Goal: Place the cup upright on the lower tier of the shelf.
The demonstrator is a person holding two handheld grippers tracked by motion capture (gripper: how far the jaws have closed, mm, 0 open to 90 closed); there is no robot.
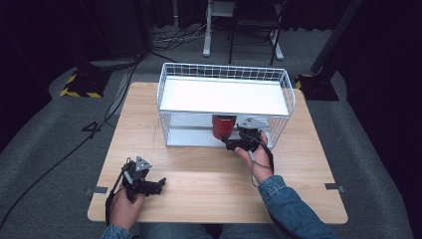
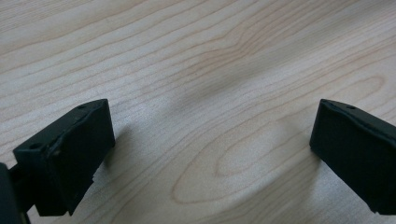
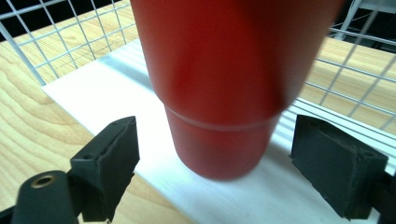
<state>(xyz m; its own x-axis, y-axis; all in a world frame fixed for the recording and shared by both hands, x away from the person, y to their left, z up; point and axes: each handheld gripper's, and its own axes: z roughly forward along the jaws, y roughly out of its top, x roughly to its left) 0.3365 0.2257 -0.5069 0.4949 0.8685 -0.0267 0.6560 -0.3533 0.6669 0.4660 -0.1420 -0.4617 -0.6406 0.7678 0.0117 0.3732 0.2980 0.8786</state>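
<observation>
Red cup (image 1: pixel 224 127): upright on the lower shelf of the white wire rack (image 1: pixel 225 66), long axis vertical.
Right gripper (image 1: pixel 230 144): nearer hand; cup dead ahead at 12 o'clock, jaws spread either side, pads clear of it.
Left gripper (image 1: pixel 158 185): at the cup's 7 o'clock, well apart, jaws spread over the wooden table (image 1: pixel 209 191).

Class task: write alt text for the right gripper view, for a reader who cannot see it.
A blurred red cup on the white bottom shelf of a wire rack sits between the right gripper's two black jaws, which stand apart from it on each side. Wooden table shows at left.
</observation>
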